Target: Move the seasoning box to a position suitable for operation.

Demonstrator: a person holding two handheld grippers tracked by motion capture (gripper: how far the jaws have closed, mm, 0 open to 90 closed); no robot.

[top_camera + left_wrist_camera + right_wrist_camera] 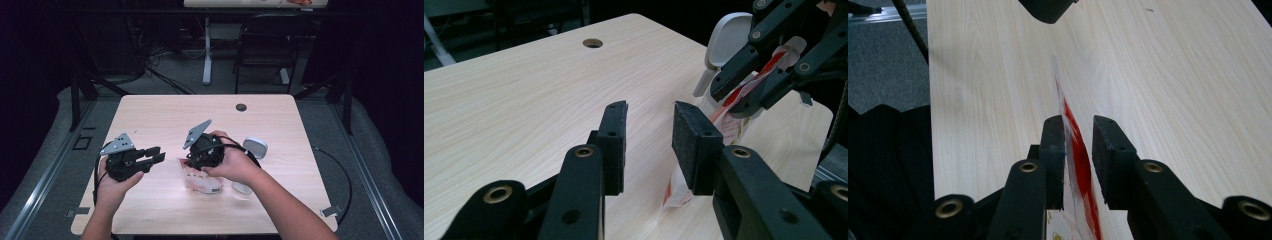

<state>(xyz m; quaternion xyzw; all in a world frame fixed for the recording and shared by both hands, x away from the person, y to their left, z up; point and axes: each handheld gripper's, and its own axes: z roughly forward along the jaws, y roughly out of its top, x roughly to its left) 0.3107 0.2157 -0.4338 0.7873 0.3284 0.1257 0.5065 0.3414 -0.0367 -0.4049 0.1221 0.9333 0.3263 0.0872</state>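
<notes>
A clear plastic packet (201,183) printed in red and white lies near the middle of the wooden table (165,115). My right gripper (190,162) tips down onto it from the right. In the right gripper view the packet's upturned edge (1071,122) stands between the jaws of that gripper (1079,140), against the left pad with a gap to the right pad. My left gripper (161,153) hovers open to the left of the packet with nothing between its pads. The left gripper view looks past its own jaws (650,140) to the packet (729,125) and the right gripper (733,99).
A white rounded device (255,147) stands just right of the right hand, also in the left gripper view (729,35). A small clear item (242,188) lies by the right wrist. A cable hole (241,107) sits at the table's far edge. A chair (265,45) stands beyond.
</notes>
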